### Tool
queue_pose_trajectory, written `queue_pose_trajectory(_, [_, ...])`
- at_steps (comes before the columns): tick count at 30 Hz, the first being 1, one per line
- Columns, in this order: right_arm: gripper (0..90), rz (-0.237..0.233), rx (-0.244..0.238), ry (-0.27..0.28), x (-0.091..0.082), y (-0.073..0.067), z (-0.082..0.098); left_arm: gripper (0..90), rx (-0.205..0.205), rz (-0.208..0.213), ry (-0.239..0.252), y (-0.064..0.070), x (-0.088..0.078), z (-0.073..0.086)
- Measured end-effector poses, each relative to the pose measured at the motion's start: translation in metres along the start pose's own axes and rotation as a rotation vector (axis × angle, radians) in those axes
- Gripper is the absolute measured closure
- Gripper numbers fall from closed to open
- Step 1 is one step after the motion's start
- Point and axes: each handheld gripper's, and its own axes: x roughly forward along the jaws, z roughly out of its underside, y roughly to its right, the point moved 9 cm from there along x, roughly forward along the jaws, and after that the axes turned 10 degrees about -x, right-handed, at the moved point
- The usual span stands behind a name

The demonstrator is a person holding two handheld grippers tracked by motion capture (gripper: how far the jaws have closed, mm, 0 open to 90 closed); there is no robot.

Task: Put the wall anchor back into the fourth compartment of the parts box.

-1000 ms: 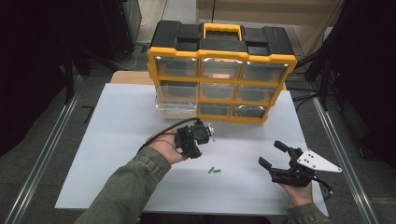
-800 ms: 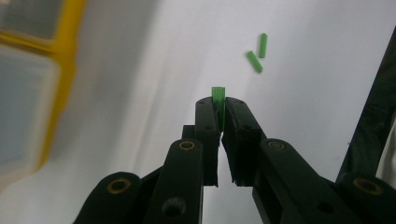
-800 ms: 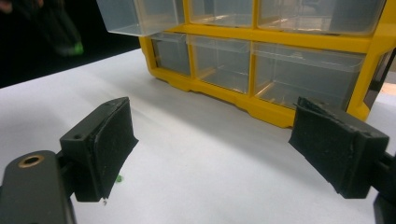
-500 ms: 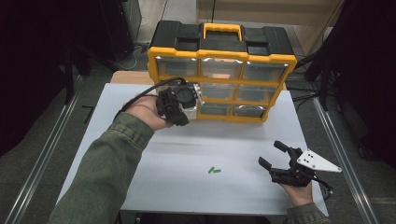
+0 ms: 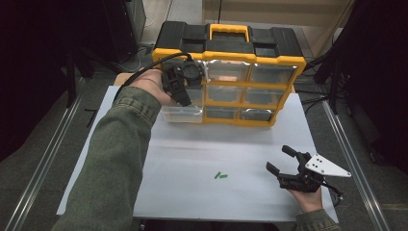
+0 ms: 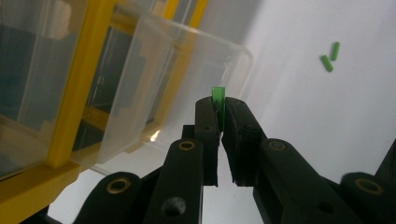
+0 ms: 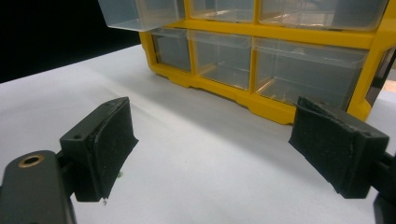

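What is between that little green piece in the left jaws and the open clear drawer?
Nothing visible. The left gripper pinches the green piece right at the pulled-out clear drawer, whose top is open.

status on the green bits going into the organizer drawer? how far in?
Done: one clear drawer of the yellow organizer is pulled out; whether anything lies in it can't be told. In hand: the left gripper is shut on a green piece by the drawer's rim, not released. Left: two green pieces lie on the white table. The right gripper rests open.
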Motion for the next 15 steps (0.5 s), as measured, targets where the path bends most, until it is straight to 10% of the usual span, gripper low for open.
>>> queue_pose_trajectory(15, [14.2, 0.001, 0.001, 0.000, -0.001, 0.002, 0.000, 74.5, -0.140, -0.007, 0.046, -0.022, 0.012, -0.010])
